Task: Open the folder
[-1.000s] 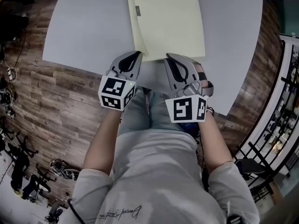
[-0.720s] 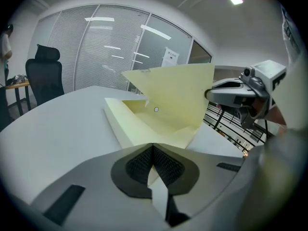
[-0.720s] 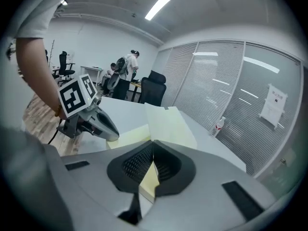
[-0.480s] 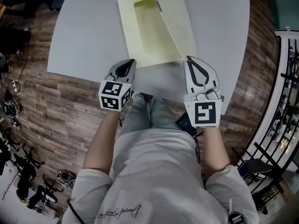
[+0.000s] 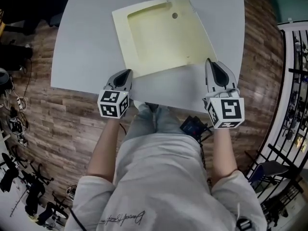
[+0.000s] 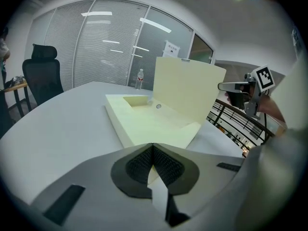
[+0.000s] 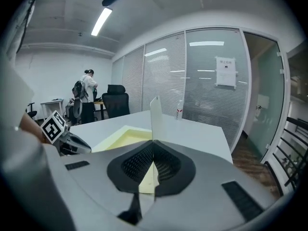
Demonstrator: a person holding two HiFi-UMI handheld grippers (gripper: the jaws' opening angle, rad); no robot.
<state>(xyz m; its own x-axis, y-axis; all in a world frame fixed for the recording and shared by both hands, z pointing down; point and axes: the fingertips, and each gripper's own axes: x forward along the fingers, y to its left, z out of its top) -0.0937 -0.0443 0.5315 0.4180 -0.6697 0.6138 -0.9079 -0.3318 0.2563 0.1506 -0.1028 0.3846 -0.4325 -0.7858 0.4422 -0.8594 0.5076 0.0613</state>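
The folder (image 5: 159, 37), pale yellow, is found lying on the grey table (image 5: 82, 42), directly ahead of both grippers and between them. The left gripper (image 5: 126, 74) is held low at the table's near edge. Its jaws are seen closed with a thin pale sheet nipped between the pads, the near corner of the folder's bottom leaf (image 5: 144, 59).

The right gripper (image 5: 211, 63) is carried higher and well apart from the left one, with its jaws pressed together on the near corner of the front cover (image 5: 198, 32). The cover is raised off the bottom leaf. From the right gripper it is seen edge-on, standing nearly upright straight ahead of the pads.

The folder's inside is exposed to the left of the right gripper. A shallow recessed panel is noted there, and a small round hole (image 5: 174, 15) at the foot of the raised cover.

Beyond the folder, as viewed from the left gripper, a water bottle (image 6: 140, 78) is noted on the far part of the table. A black office chair (image 6: 42, 76) is placed off to that gripper's left. A standing person (image 7: 86, 97) is noted far off to the right gripper's left.
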